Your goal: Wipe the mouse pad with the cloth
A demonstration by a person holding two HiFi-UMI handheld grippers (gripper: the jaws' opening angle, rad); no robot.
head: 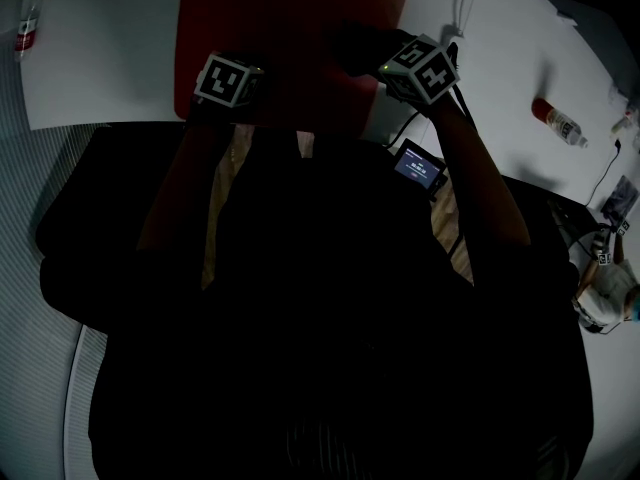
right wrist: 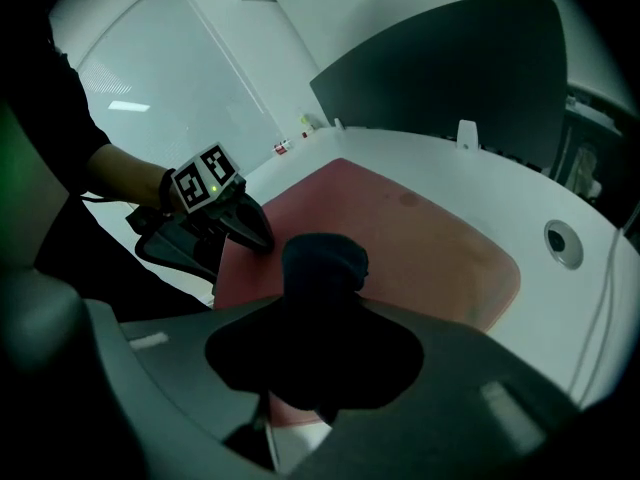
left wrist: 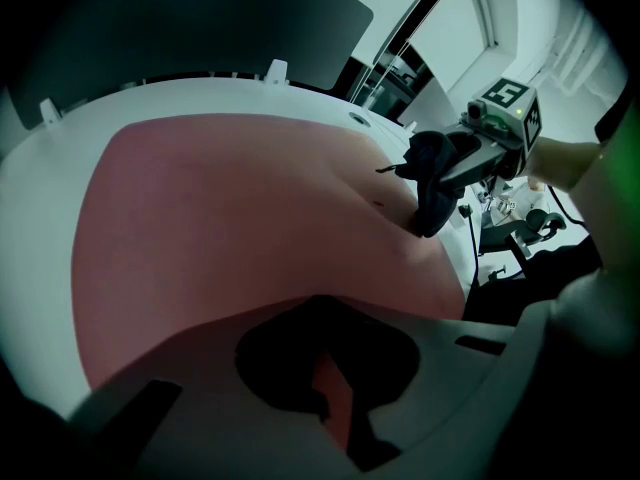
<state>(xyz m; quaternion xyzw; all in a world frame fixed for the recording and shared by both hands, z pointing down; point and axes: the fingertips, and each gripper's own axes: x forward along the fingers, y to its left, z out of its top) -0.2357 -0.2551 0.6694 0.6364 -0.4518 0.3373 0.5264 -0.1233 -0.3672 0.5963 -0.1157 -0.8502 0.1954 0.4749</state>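
A red mouse pad [head: 290,18] lies on the white table [head: 100,68]. In the left gripper view the mouse pad [left wrist: 230,228] fills the middle. My left gripper [left wrist: 335,393] is at the pad's near left corner, jaws nearly together with a thin sliver of red between them and nothing gripped. From the right gripper view the left gripper [right wrist: 240,226] rests its tips on the pad's edge. My right gripper [right wrist: 318,358] is shut on a dark cloth [right wrist: 325,260], which bulges out over the mouse pad [right wrist: 420,228]. The cloth [left wrist: 430,183] hangs onto the pad's right part.
One bottle [head: 28,23] lies at the table's far left and another bottle [head: 560,123] at the right. A small lit screen [head: 418,165] sits near the front edge. A cable [head: 462,8] runs back. A grommet hole [right wrist: 563,243] lies beyond the pad.
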